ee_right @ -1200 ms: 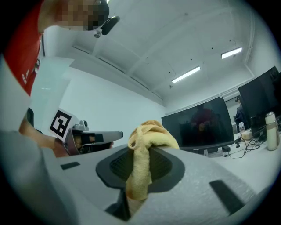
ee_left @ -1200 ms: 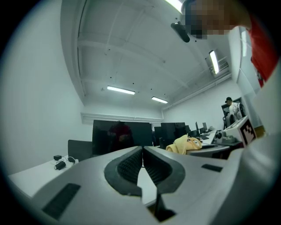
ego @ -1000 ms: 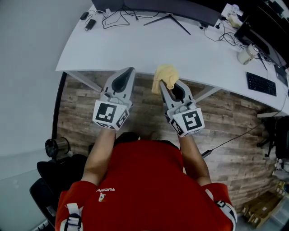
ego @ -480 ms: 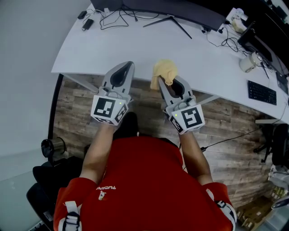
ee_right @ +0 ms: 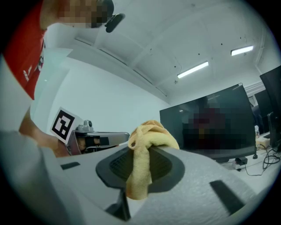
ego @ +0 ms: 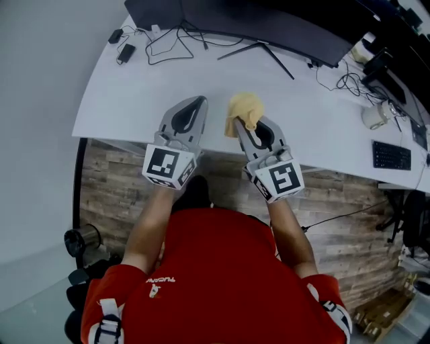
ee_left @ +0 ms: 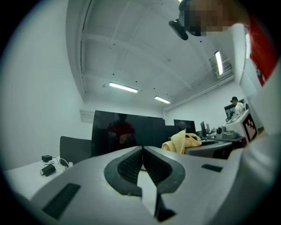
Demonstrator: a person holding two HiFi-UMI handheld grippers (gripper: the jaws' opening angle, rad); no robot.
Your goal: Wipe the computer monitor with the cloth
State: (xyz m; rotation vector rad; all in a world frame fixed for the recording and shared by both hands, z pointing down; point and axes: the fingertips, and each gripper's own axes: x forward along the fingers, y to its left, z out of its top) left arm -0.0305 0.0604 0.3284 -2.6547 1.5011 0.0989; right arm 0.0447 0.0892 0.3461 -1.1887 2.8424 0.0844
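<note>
At the far left of the curved white surface (ego: 134, 87), two small black adapters (ego: 121, 44) lie beside a tangle of thin black cables (ego: 168, 44).

Nearer the person, the grey left gripper (ego: 197, 102) hangs over the front edge of the surface. In the left gripper view, its ribbed jaws (ee_left: 142, 158) are pressed together with nothing between them.

Just beside it, the grey right gripper (ego: 247, 126) is clenched on a crumpled yellow cloth (ego: 243, 107). In the right gripper view, a fold of the cloth (ee_right: 149, 136) runs down between the dark pads of this gripper (ee_right: 142, 154), and the rest bunches above the tips. The cloth is held in the air over the near part of the surface and touches neither the surface nor the screen.

The wide dark computer monitor (ego: 269, 20) stands along the far edge of the surface on thin black legs, well apart from the cloth. Both gripper views face its dark screen (ee_left: 127, 129), which is switched off.

Farther right, a black keyboard (ego: 392, 156) lies near the end of the surface.
</note>
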